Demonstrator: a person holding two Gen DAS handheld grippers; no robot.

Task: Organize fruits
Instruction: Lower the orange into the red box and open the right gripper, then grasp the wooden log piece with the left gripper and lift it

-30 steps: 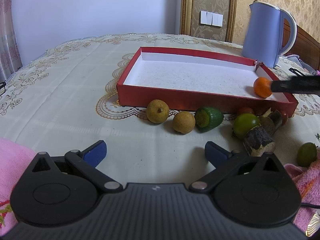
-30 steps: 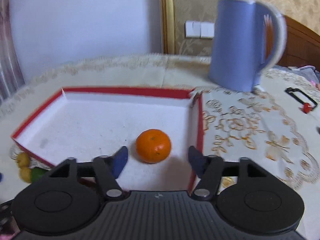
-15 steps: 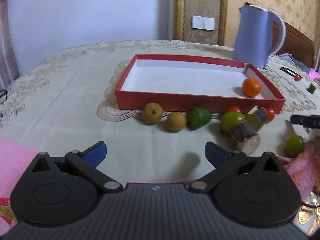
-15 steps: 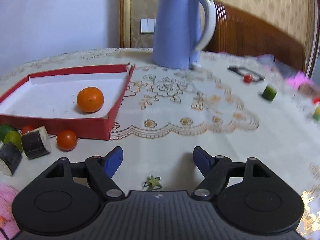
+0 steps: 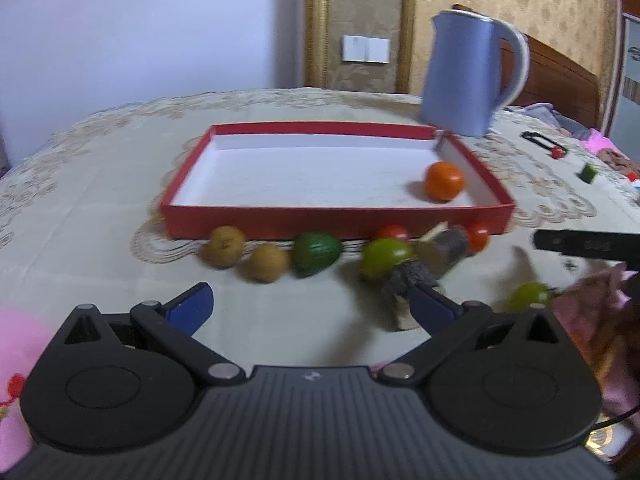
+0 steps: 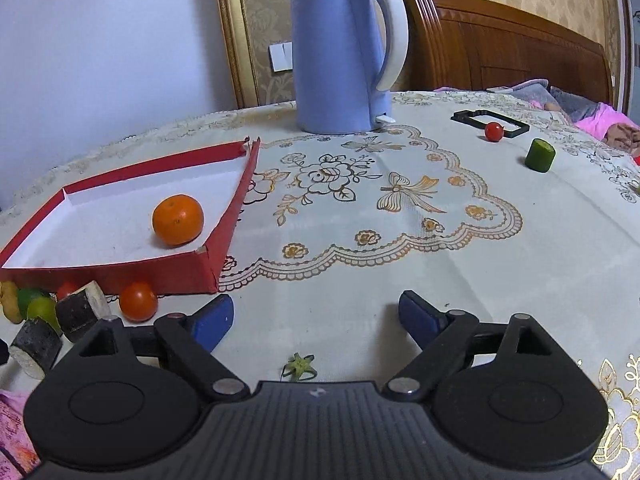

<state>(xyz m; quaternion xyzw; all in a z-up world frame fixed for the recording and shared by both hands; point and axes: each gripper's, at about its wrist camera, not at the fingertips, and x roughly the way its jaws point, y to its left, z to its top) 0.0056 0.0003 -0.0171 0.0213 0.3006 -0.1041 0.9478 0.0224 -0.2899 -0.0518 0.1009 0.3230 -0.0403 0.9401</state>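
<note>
An orange (image 5: 444, 181) (image 6: 178, 220) lies alone in the near right corner of the red box (image 5: 336, 218) (image 6: 120, 270). Along the box's front wall sit two brown fruits (image 5: 225, 246), a green one (image 5: 317, 254), a lime-green one (image 5: 386, 257), cherry tomatoes (image 6: 138, 301) and dark cut pieces (image 6: 78, 312). My left gripper (image 5: 310, 306) hovers open in front of that row, nothing between its fingers. My right gripper (image 6: 316, 318) is over bare cloth to the right of the box, its jaws opening and empty; its finger shows as a dark bar (image 5: 584, 244) in the left wrist view.
A blue kettle (image 6: 340, 56) stands behind the box. On the far right of the tablecloth (image 6: 400, 240) are a black frame (image 6: 490, 122), a cherry tomato (image 6: 494, 132) and a green cut piece (image 6: 540, 155). A green stem cap (image 6: 299, 368) lies near my right gripper. Pink cloth (image 5: 14, 360) borders the near edge.
My right gripper let go of the orange in the box, pulled back and swung right, its jaws widening. My left gripper drew back a little from the fruit row.
</note>
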